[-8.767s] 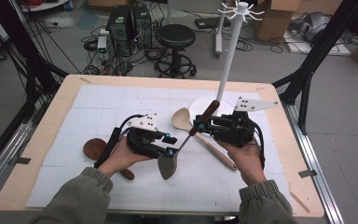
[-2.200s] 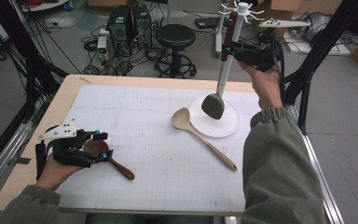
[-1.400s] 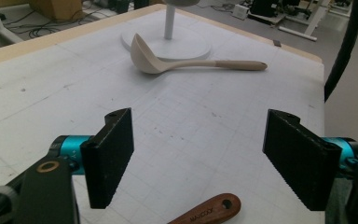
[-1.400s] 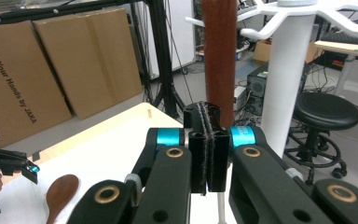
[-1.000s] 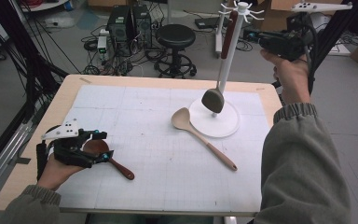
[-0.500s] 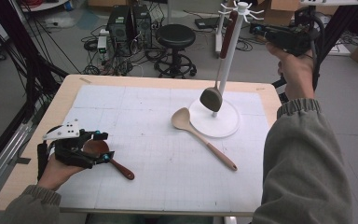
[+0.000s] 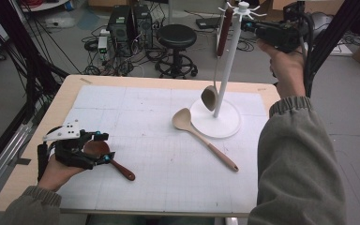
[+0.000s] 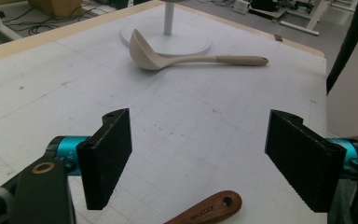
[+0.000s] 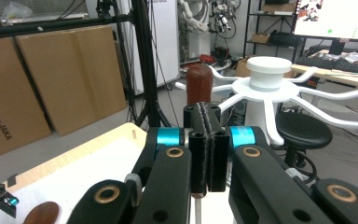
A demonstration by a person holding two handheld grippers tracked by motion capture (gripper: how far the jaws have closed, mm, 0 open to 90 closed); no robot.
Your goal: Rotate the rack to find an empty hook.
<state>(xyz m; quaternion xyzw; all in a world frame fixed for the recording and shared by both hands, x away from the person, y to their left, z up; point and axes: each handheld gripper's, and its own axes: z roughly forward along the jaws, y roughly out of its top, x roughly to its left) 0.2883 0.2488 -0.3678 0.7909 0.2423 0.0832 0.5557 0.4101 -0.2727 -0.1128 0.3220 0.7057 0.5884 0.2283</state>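
Hanging dark ladle (image 7: 218,56) on white rack (image 7: 228,70): right gripper (image 7: 262,32) clenched empty beside hook. Left gripper (image 7: 96,147) jaws apart over wooden spoon (image 7: 108,154), ready for pickup.

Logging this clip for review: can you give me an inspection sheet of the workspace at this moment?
Surface: wooden table under a white gridded mat, lightly marked.
Job's things: dark ladle hanging on the white hook stand; beige ladle lying with its bowl at the stand's base; brown spoon flat on the mat.
Clutter: nothing seen.
Grippers: left gripper open, low over the brown spoon; right gripper shut, raised beside the stand's top.
Cables: loose cables on the floor behind the table.
Surroundings: black stool, computer towers, cardboard boxes.
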